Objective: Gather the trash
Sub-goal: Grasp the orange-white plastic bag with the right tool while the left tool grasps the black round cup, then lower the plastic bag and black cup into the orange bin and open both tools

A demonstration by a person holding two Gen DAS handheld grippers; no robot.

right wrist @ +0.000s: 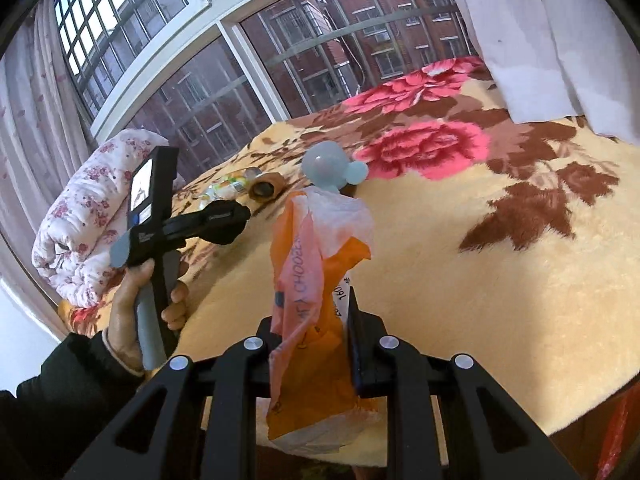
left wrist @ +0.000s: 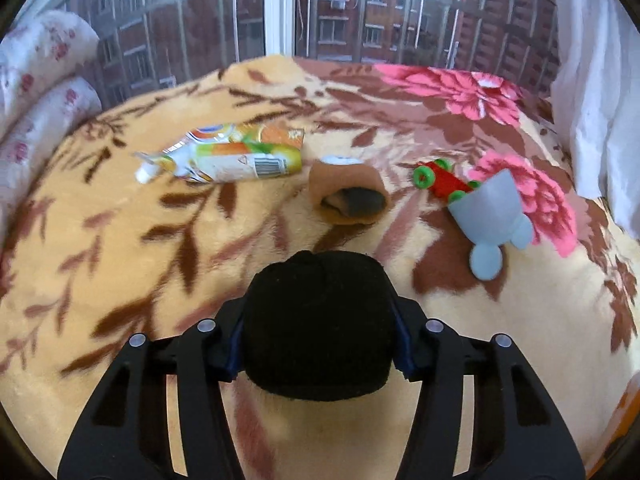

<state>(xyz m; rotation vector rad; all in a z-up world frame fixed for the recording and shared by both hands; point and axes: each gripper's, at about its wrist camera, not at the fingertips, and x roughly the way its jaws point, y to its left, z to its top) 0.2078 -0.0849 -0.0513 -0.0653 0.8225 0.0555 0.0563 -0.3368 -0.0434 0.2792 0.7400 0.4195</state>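
My left gripper (left wrist: pixel 318 344) is shut on a black sock (left wrist: pixel 318 320) and holds it just above the floral blanket (left wrist: pixel 120 280). Ahead of it lie a crumpled juice pouch (left wrist: pixel 224 154), a tan sock with a dark opening (left wrist: pixel 346 194), a red toy car with green wheels (left wrist: pixel 440 178) and a pale blue cup with round feet (left wrist: pixel 490 216), tipped on its side. My right gripper (right wrist: pixel 316 344) is shut on an orange and white plastic bag (right wrist: pixel 316 280) at the bed's near edge. The left gripper (right wrist: pixel 224 220) also shows in the right wrist view, held in a hand.
A rolled floral quilt (left wrist: pixel 36 80) lies at the bed's left edge, also in the right wrist view (right wrist: pixel 88 216). A window (left wrist: pixel 280 8) stands right behind the bed. A white curtain (left wrist: pixel 596 100) hangs at the right.
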